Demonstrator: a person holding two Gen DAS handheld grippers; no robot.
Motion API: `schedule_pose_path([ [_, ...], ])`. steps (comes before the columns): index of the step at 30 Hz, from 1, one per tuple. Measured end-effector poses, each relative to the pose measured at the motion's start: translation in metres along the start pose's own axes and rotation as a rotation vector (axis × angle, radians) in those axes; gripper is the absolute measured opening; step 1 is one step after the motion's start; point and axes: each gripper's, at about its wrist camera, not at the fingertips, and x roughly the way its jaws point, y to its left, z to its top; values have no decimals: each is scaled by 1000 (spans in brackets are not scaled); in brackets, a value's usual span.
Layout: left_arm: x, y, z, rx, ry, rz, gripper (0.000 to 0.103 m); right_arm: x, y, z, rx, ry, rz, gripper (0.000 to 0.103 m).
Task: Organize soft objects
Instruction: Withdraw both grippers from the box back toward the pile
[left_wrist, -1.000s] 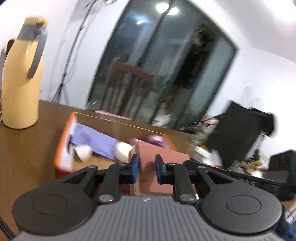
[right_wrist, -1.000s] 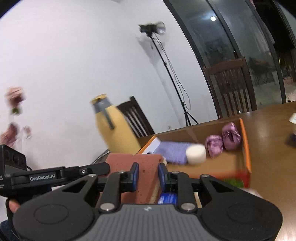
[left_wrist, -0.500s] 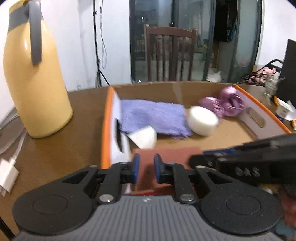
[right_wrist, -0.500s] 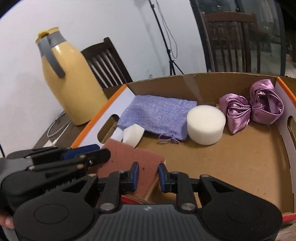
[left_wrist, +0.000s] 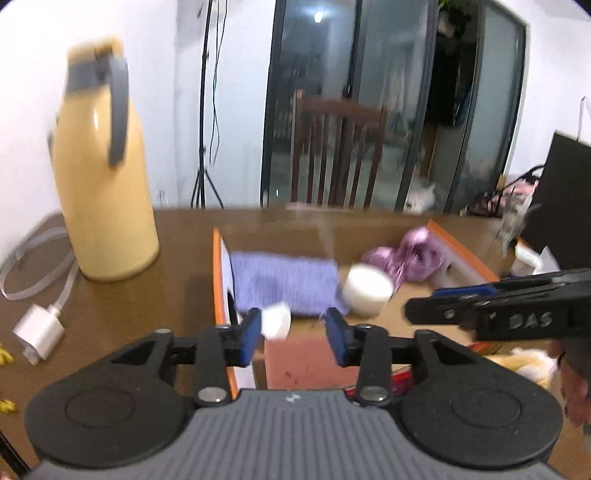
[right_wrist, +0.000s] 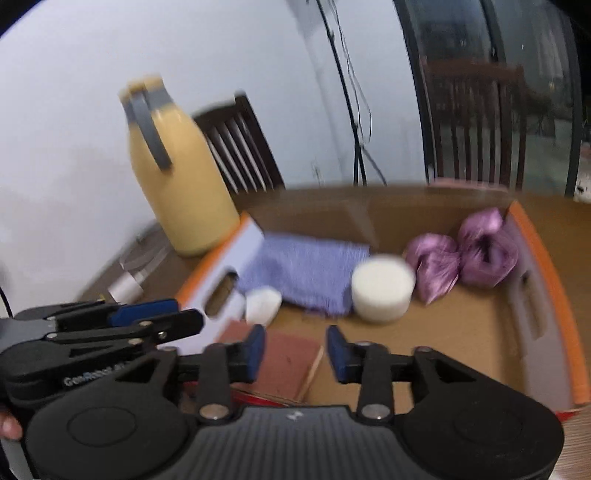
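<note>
A reddish-brown sponge (left_wrist: 306, 363) (right_wrist: 282, 363) lies flat in the near left corner of the cardboard box (left_wrist: 463, 254) (right_wrist: 543, 295). My left gripper (left_wrist: 293, 338) is open just above and behind it. My right gripper (right_wrist: 295, 350) is open over the sponge's right edge. Further in the box lie a purple knit pouch (left_wrist: 282, 282) (right_wrist: 306, 273), a white foam cylinder (left_wrist: 365, 291) (right_wrist: 382, 291), a small white wedge (left_wrist: 275, 321) (right_wrist: 262, 304) and two shiny pink bundles (left_wrist: 406, 254) (right_wrist: 461, 258).
A tall yellow thermos (left_wrist: 105, 173) (right_wrist: 177, 173) stands on the brown table left of the box. A white charger and cable (left_wrist: 37, 332) lie at the left. Wooden chairs (left_wrist: 338, 155) stand behind the table. A black monitor (left_wrist: 561, 192) is at the right.
Both grippers held the sponge, carried it down into the box, then opened and let it go. It now lies flat in the box corner.
</note>
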Motion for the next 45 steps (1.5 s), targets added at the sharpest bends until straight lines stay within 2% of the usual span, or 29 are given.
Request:
schedule_pose_path([
  [4, -50, -12, 3, 24, -80, 20, 55, -55, 5, 4, -57, -84, -57, 50],
  [6, -78, -22, -6, 51, -130, 46, 60, -84, 8, -5, -89, -123, -77, 54],
  [7, -93, -26, -16, 59, -166, 62, 67, -98, 10, -12, -113, -143, -84, 58],
  [8, -105, -28, -23, 57, -191, 72, 73, -113, 12, -22, -143, -168, -96, 61],
  [12, -152, -40, -68, 29, -271, 71, 81, -163, 19, -69, -214, -248, -145, 69],
  [16, -193, -50, -112, -19, -313, 64, 86, -203, 25, -124, -222, -305, -154, 76],
  [19, -218, -57, -149, -32, -342, 95, 92, -226, 30, -164, -202, -336, -146, 78],
  [21, -237, -58, -178, -43, -347, 123, 93, -240, 35, -189, -195, -358, -140, 79],
  [24, -253, -64, -207, -58, -333, 122, 94, -257, 45, -226, -201, -385, -123, 82],
  [25, -259, -67, -215, -53, -334, 112, 98, -261, 49, -238, -202, -388, -125, 83],
  [29, -270, -84, -227, 57, -385, 135, 102, -274, 58, -278, -182, -366, -142, 85],
  [33, -268, -92, -229, 29, -390, 115, 103, -276, 62, -294, -198, -351, -168, 90],
  [39, -250, -100, -235, 52, -351, 87, 103, -266, 50, -294, -153, -347, -177, 91],
  [45, -212, -103, -218, -6, -279, 33, 103, -245, 15, -273, -55, -329, -212, 91],
])
